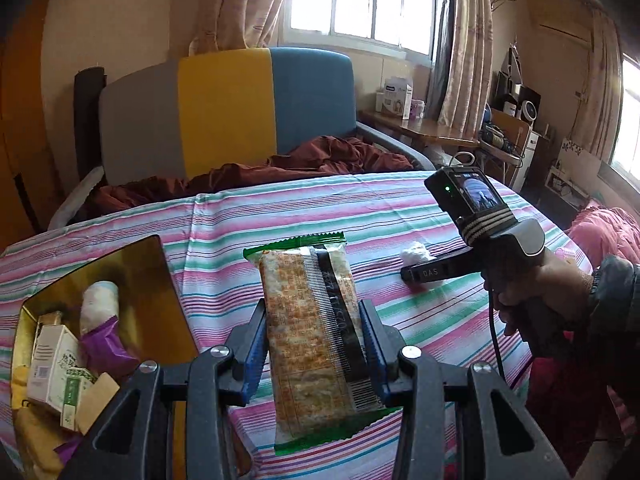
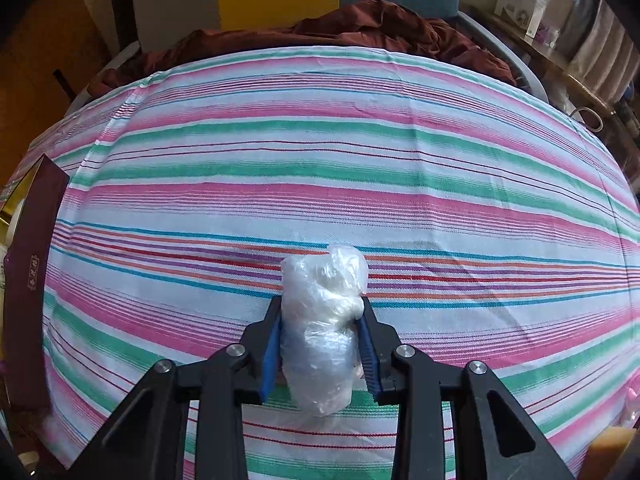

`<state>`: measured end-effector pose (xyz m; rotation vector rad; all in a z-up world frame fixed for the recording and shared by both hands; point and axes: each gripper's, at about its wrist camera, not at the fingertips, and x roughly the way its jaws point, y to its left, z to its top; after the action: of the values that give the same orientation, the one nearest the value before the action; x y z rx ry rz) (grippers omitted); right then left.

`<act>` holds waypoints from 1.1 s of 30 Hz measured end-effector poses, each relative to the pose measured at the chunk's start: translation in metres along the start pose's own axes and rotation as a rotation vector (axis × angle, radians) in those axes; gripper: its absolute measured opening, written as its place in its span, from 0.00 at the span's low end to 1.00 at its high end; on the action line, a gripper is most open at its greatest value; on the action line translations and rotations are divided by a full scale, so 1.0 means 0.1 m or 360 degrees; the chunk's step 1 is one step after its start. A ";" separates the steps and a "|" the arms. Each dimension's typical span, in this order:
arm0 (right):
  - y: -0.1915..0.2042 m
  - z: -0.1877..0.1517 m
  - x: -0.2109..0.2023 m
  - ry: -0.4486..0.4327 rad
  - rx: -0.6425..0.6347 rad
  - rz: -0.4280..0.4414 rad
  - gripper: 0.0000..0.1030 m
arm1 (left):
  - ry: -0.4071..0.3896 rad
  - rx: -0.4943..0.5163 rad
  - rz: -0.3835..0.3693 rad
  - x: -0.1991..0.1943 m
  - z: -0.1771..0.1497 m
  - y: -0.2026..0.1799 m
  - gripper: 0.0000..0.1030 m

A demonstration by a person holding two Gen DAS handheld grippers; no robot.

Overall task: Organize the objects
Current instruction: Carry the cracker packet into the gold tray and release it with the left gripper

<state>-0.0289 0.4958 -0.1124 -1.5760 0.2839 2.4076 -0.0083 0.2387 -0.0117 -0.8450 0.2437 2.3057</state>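
left wrist view: the left gripper (image 1: pixel 314 344) has its blue pads clamped on both long sides of a snack packet (image 1: pixel 316 336), a clear wrapper with green crimped ends and an orange-speckled bar inside, with a black comb lying along its right side. the packet is held up above the striped cloth (image 1: pixel 420 320) that covers the table. low on the left stands an open box (image 1: pixel 156 264) with a shiny gold lining; inside it lie a white carton (image 1: pixel 56 364), a purple wrapper (image 1: pixel 106 346) and a white wrapped roll (image 1: pixel 98 302). to the right a hand (image 1: pixel 532 292) in a dark sleeve grips the right gripper (image 1: pixel 416 272), which points down at a white plastic bundle (image 1: pixel 416 254) on the cloth; from here i cannot tell how its fingers stand. beyond the table is a chair with grey, yellow and blue panels (image 1: pixel 224 108), with a dark red cloth heaped on its seat.

right wrist view: the right gripper (image 2: pixel 322 344) pinches the plastic bundle (image 2: pixel 324 320) between its blue pads, the crumpled clear wrap bulging out above and below them. the bundle is at the middle of the striped cloth (image 2: pixel 320 160), apparently resting on it. the dark maroon outer wall of the box (image 2: pixel 32 280) shows at the left edge, well apart from the bundle.
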 end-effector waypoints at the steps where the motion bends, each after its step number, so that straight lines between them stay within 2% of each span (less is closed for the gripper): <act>1: 0.00 0.01 0.01 -0.0002 -0.0007 -0.0005 0.34 | -0.0008 -0.0012 0.0011 -0.04 -0.01 0.05 0.41; 6: 0.05 0.01 0.01 -0.0007 -0.0038 -0.0053 0.34 | -0.0012 -0.0078 0.0047 -0.17 -0.07 0.30 0.41; 11: 0.06 0.01 0.01 -0.0010 -0.0035 -0.0054 0.34 | 0.0006 -0.0260 0.0051 -0.32 -0.22 0.79 0.41; 16: 0.08 0.02 0.01 -0.0014 -0.0068 -0.0085 0.34 | 0.0008 -0.0551 0.0141 -0.62 -0.47 1.55 0.41; 21: 0.10 0.00 0.01 -0.0015 -0.0094 -0.0102 0.34 | 0.0041 -0.0848 0.0165 -0.76 -0.70 2.17 0.41; 23: 0.11 0.01 0.01 -0.0014 -0.0103 -0.0111 0.35 | 0.0069 -0.0908 0.0152 -0.71 -0.72 2.26 0.41; 26: 0.11 0.00 0.01 -0.0014 -0.0109 -0.0116 0.34 | 0.0079 -0.1012 0.0012 -0.57 -0.64 2.30 0.41; 30: 0.11 0.00 0.01 -0.0013 -0.0106 -0.0115 0.35 | 0.0117 -0.1075 -0.0126 -0.21 -0.37 2.23 0.41; 33: 0.12 0.00 0.00 -0.0012 -0.0105 -0.0116 0.36 | 0.0178 -0.1036 -0.0124 0.09 -0.16 2.15 0.41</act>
<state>-0.0324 0.4845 -0.1127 -1.5758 0.1448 2.3900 -0.1435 0.0732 -0.0398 -1.2688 -0.5149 2.2820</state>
